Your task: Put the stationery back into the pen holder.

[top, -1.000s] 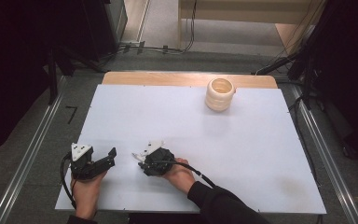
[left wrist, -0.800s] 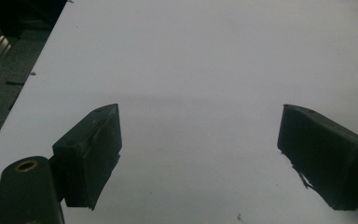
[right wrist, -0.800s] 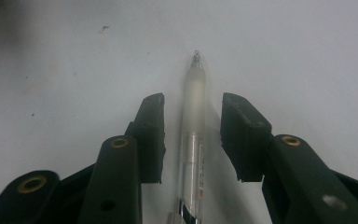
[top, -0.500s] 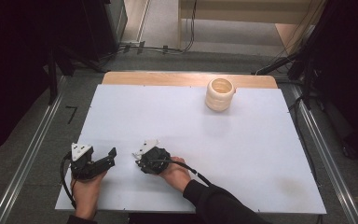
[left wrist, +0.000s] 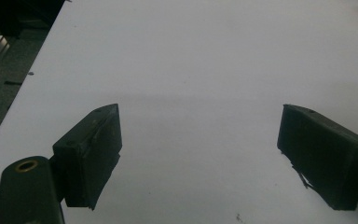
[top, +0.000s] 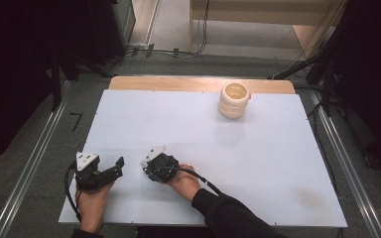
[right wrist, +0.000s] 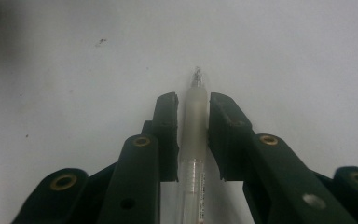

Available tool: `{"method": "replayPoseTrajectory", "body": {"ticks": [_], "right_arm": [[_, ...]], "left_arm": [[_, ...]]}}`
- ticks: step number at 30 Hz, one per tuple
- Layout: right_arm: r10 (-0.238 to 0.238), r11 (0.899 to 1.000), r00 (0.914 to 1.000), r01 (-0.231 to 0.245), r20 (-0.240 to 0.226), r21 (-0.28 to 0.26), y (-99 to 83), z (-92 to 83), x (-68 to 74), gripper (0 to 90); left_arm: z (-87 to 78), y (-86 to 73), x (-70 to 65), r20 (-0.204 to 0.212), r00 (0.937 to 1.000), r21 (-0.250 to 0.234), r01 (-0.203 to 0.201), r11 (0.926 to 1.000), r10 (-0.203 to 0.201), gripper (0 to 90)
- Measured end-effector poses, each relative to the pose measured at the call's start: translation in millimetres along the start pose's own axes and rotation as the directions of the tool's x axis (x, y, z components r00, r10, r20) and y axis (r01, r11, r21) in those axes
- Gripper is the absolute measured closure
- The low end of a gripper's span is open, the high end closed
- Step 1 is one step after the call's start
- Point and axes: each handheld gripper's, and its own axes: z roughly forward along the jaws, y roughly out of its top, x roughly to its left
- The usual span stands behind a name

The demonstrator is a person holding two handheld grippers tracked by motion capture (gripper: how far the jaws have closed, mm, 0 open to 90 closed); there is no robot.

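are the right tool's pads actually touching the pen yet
Touching. In the right gripper view, the right tool has just been closing, and both pads sit flush against the clear pen barrel, no gap on either side.

White bench (top: pixel 258 163) lies open across its middle and right, a wide bare run with nothing standing on it. The one upright obstacle is a ribbed cream cup (top: pixel 234 100), set near the far edge, well apart from both hands. At the near left edge the left claw (top: pixel 110 167) and the right claw (top: pixel 149 166) sit near each other with a narrow strip of bare bench between them. A pen (right wrist: pixel 195 135) lies flat between the right claw's jaws. Ahead of the left claw's wide-spread jaws the surface runs clear to the far side. Metal rails (top: pixel 25 173) flank the bench.
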Motion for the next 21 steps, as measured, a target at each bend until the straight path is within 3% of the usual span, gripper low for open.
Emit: {"method": "replayPoseTrajectory", "body": {"ticks": [5,21], "right_arm": [[-0.001,1.000,1.0000,0.001,-0.001,-0.001,0.6,0.5,-0.4,76.7],[-0.011,1.000,0.9999,0.011,0.009,0.003,-2.1,-4.2,0.0,78.8]], "left_arm": [[0.3,-0.1,0.3,0.000,1.0000,0.000,0.001,1.0000,-0.001,14.3],[-0.6,-0.8,1.3,-0.006,1.0000,0.002,0.002,1.0000,-0.002,14.5]]}}
